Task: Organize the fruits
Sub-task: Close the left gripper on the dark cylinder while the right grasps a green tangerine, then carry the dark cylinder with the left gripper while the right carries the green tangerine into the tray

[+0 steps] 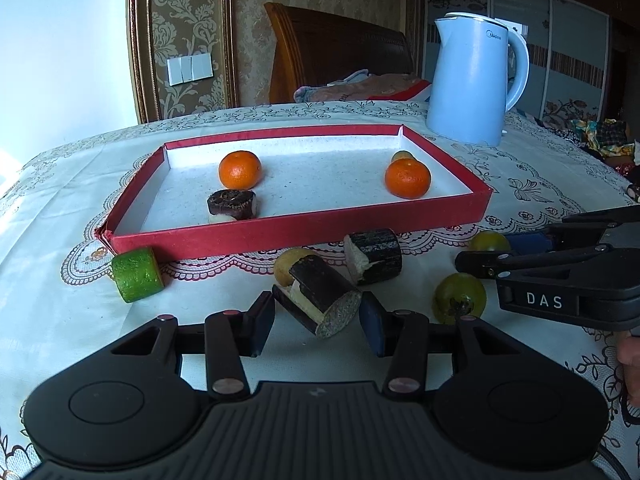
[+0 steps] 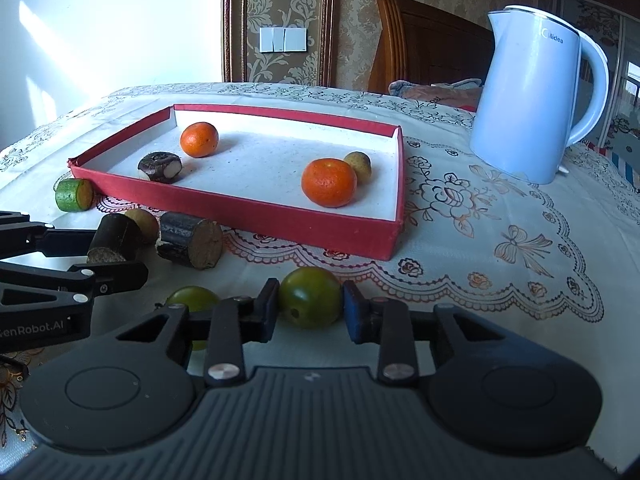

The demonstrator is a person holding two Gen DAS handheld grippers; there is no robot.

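Two orange mandarins (image 1: 240,170) lie inside the shallow red cardboard tray (image 1: 296,236). Just before its near wall, the left gripper (image 1: 318,320) brackets a dark sugarcane chunk (image 1: 320,294), jaws wide; the right gripper (image 2: 310,310) closes on a green round fruit (image 2: 310,298).

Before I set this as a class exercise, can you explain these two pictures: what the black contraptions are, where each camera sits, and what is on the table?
Each picture comes from a fisheye camera on a hand-held two-finger gripper, looking along its fingers. A person holds one per hand.

In the left view, the left gripper straddles a dark-skinned cut cane piece; the jaws look open, not yet squeezing. In the right view, the right gripper brackets a round green fruit, apparently touching it.

On the embroidered tablecloth stands a shallow red cardboard tray holding two oranges, a dark cane piece and a small yellowish fruit. Outside lie a green cut cylinder, more cane and green fruit, and a pale blue kettle.
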